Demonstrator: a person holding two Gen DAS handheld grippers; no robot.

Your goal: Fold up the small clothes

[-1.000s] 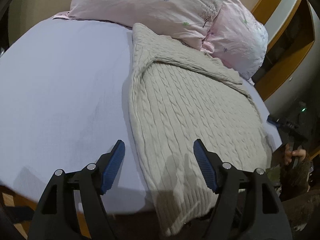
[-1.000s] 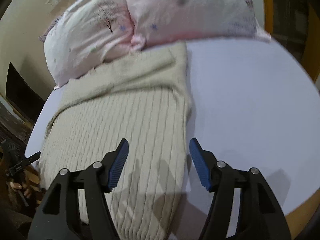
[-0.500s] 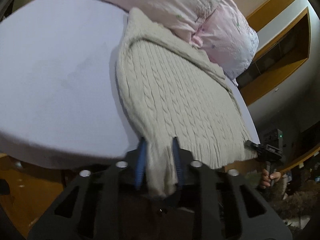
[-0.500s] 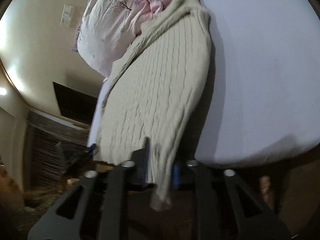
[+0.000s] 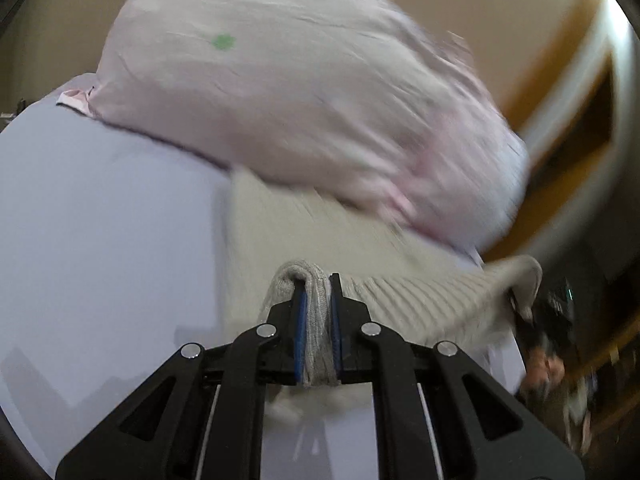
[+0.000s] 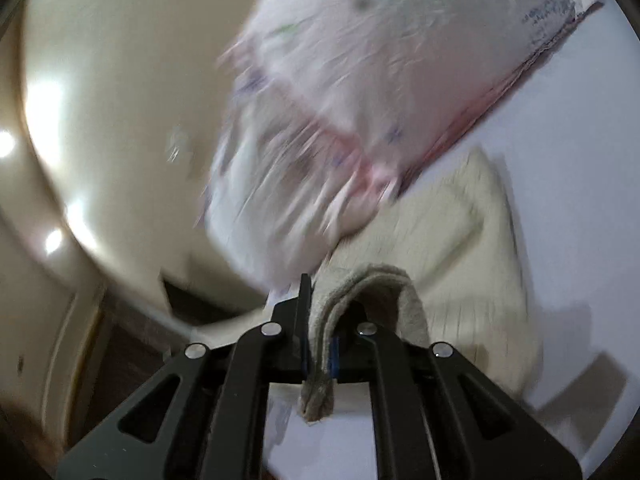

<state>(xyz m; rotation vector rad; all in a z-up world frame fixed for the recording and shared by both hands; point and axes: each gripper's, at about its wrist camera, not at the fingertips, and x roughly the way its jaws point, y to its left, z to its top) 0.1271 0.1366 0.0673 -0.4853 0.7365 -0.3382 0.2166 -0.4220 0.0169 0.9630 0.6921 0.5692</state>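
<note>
I judge the sweater (image 5: pixel 420 300) soft, thick and a little heavy, so it will sag between two holds and will not slip easily. The hem corners are the good places to take it, and I hold it there: the left tongs (image 5: pixel 317 322) are closed on one folded corner, the right tongs (image 6: pixel 320 344) are closed on the other. It is a beige cable-knit with a ribbed hem. Its lower edge is lifted over the bed (image 5: pixel 100 220), and its top lies against the pink pillows (image 5: pixel 300 100). The views are blurred.
</note>
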